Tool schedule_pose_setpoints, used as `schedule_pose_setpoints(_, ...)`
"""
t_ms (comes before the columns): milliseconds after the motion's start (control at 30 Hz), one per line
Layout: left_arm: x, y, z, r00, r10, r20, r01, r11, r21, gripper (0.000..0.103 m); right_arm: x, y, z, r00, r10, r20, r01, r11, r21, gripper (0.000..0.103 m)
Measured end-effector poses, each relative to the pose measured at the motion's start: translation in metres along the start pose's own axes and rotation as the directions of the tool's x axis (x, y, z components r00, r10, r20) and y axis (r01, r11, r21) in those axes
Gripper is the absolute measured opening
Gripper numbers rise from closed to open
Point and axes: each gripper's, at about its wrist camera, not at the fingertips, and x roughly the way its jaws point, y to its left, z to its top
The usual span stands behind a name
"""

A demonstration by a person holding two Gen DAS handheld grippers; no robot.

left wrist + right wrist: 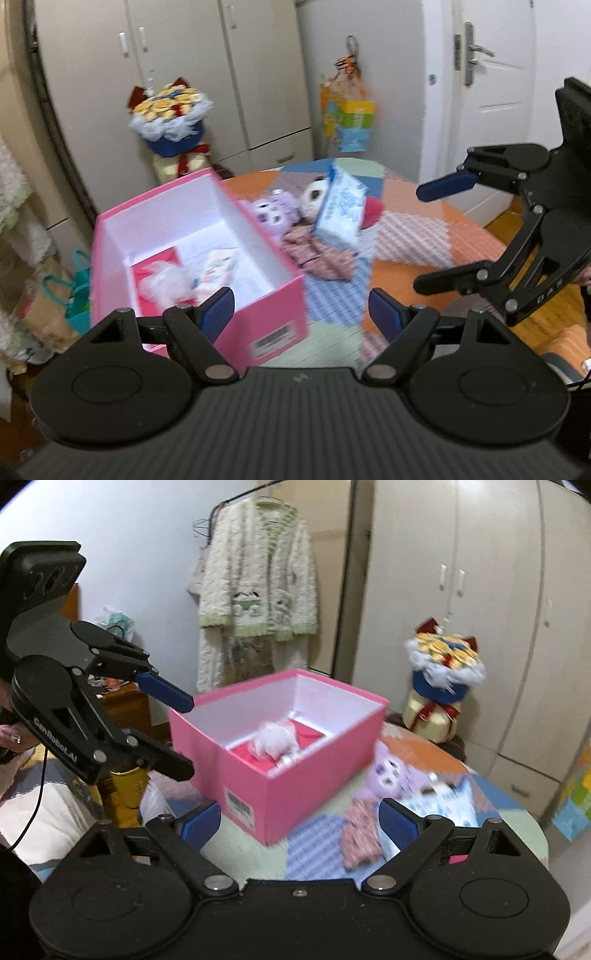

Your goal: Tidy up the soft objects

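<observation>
A pink box [258,306] [295,786] stands open on the round table, with a white fluffy toy [168,282] [275,738] on something red inside. To its right lie a purple plush [273,214] [388,775], a panda plush [314,195], a red-and-white soft thing [373,212], a pink patterned cloth [321,254] [360,840] and a blue-white pack [341,208] [443,805]. My left gripper [303,314] [173,734] is open and empty near the box's front corner. My right gripper [299,821] [432,240] is open and empty, right of the soft pile.
The table wears a patchwork cloth [424,229] [314,856]. Behind it stand wardrobes [177,74], a bouquet in a blue holder [170,118] [443,672], a hanging colourful bag [351,114] and a door [491,92]. A fluffy cardigan [258,576] hangs on the wall. Paper bags [55,306] sit on the floor at left.
</observation>
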Motion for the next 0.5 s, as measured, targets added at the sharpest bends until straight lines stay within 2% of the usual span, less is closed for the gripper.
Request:
schedule_pose_setpoints(267,0.043,-0.031,0.018,0.997,-0.067,0.037,0.067,0.998,0.014,0.076,-0.004,-0.043,-0.033,0.996,-0.087,-0.035,0.089,0.994,0.06,0.095)
schedule_pose_setpoints(333,0.056,-0.033,0.021,0.995,-0.083,0.047,0.083,0.996,-0.009,0.068,0.0,-0.055,-0.039,0.993,-0.113,-0.038,0.115,0.992,0.059,0.095)
schedule_pose_setpoints(367,0.065,-0.035,0.025,0.996,-0.076,0.051,0.077,0.997,-0.02,0.06,0.003,-0.06,-0.042,0.992,-0.119,-0.041,0.121,0.991,0.05,0.095)
schedule_pose_setpoints(500,0.091,-0.035,0.044,0.995,-0.018,0.094,0.022,0.999,-0.037,0.06,0.022,-0.081,-0.054,0.991,-0.129,-0.033,0.128,0.992,-0.004,0.095)
